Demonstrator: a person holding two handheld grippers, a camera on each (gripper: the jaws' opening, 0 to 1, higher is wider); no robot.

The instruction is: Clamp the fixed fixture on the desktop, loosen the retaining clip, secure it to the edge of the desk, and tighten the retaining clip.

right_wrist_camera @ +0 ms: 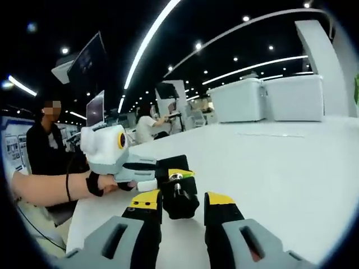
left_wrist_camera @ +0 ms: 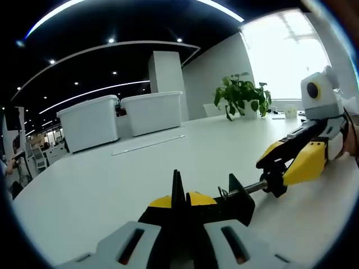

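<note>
Left gripper (left_wrist_camera: 178, 196) clamps the fixture (left_wrist_camera: 235, 197); right gripper (right_wrist_camera: 178, 204) brackets its knob (right_wrist_camera: 180, 202).

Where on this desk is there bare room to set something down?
The white desk lies bare between the left gripper and the two white bins, and ahead toward the potted plant. It is crowded where both grippers meet at the black clamp fixture, right gripper on its screw.

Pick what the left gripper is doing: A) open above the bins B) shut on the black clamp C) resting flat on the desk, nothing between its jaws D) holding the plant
B: in the left gripper view the left gripper has its jaws closed on the black clamp, whose screw end the right gripper meets.
</note>
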